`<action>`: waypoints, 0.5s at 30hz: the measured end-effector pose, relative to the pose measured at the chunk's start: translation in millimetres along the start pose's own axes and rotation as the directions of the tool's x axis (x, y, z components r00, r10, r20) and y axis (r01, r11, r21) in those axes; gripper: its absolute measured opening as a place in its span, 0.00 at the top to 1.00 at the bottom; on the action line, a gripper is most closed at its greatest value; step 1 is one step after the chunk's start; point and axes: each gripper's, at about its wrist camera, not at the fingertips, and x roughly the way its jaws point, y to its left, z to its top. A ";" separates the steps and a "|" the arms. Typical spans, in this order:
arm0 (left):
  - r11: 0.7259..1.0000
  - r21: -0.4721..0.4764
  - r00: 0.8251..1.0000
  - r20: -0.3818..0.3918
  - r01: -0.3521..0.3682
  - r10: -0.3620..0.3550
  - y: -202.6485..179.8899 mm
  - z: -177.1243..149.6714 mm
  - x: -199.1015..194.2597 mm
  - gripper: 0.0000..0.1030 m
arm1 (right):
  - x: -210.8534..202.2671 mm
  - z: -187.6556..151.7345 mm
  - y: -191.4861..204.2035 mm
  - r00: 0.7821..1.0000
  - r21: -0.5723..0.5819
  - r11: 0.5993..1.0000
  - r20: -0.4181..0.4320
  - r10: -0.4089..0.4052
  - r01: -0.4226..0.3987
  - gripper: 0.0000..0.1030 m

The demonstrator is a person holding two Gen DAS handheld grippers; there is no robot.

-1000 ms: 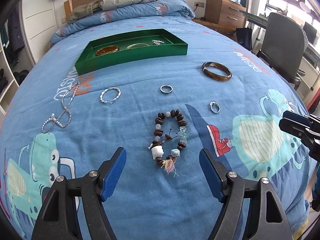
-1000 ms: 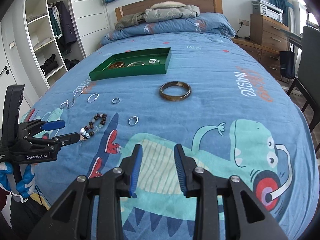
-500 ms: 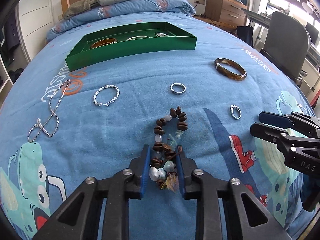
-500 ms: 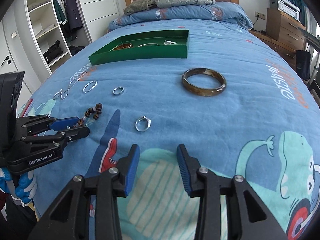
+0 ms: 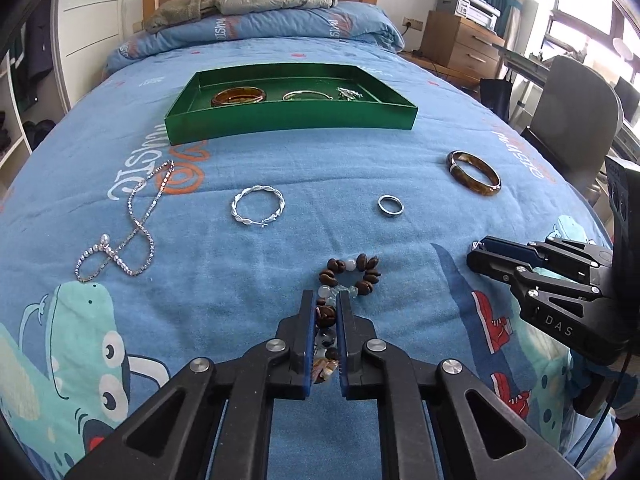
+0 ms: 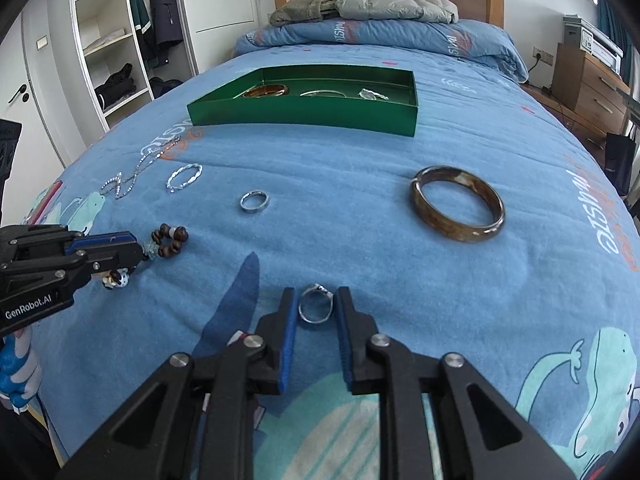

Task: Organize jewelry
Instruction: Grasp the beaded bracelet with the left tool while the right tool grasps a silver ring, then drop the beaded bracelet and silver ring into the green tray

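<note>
Left tool (image 5: 324, 312) clamps the beaded bracelet (image 5: 350, 276) lying on the bed, nearer than the green tray (image 5: 288, 120); lift straight. Right tool (image 6: 316, 308), narrowly parted, straddles a small ring (image 6: 315, 306).

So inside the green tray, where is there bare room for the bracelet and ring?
In the green tray, the amber bangle, silver bangle and silver piece crowd the far wall. The near strip of floor looks bare, though the front wall partly hides it.
</note>
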 end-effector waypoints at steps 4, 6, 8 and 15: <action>1.000 0.002 1.000 0.030 0.006 -0.006 3.8 10.8 -10.2 0.91 | -5.8 1.4 -1.7 1.000 0.009 1.000 0.022 0.007 -0.007 0.83; 1.000 0.005 0.999 0.047 0.011 -0.011 6.3 21.2 -14.1 0.91 | -12.3 7.3 -4.8 0.999 0.024 1.000 0.050 0.012 -0.013 0.83; 1.000 -0.001 0.998 0.063 0.019 -0.019 10.3 36.7 -16.3 0.91 | -20.0 18.7 -8.3 0.996 0.035 0.999 0.085 0.013 -0.016 0.83; 1.000 0.005 0.988 0.152 -0.002 0.001 22.5 121.6 -8.8 0.91 | -24.7 98.3 -26.2 0.980 0.040 0.999 0.201 -0.003 -0.005 0.83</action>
